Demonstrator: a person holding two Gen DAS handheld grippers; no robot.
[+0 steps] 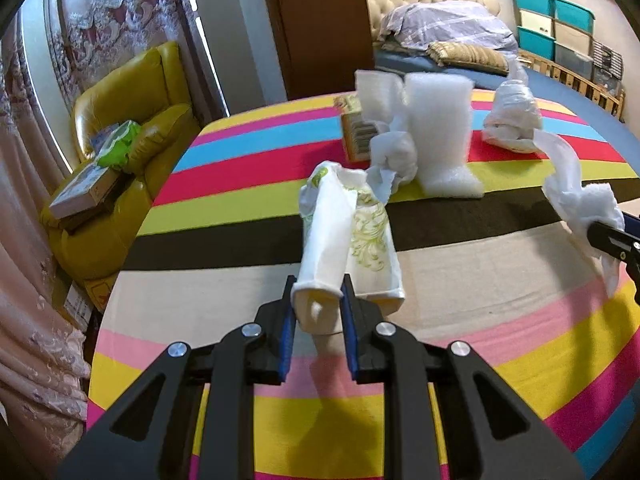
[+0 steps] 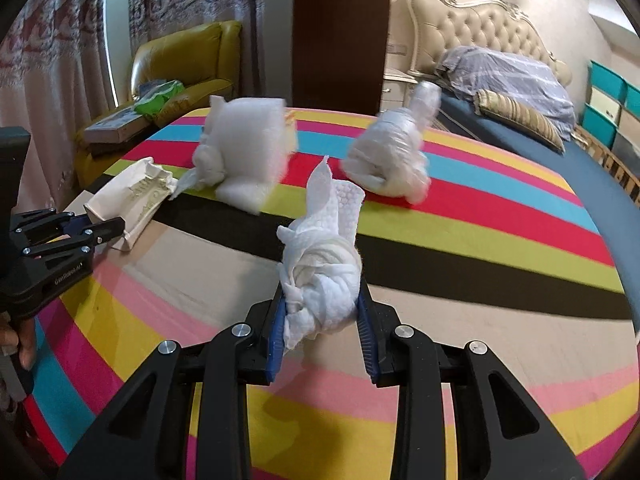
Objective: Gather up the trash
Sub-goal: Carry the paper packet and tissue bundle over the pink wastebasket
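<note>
Even, bright indoor light; soft shadows on striped tabletop (image 1: 480,360). Strong fisheye bending, dark corners. Right wrist view shows motion blur farther back.

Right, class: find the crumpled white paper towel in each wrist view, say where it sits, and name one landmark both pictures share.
Left wrist view: the crumpled white paper towel hangs at the far right edge, clamped in the right hand-held gripper.
Right wrist view: it fills the lower centre, between the blue pads.
Shared landmark: the upright white foam sheet on the striped cloth.

R claw (image 2: 322,316) grips crumpled tissue wad (image 2: 320,276).
</note>
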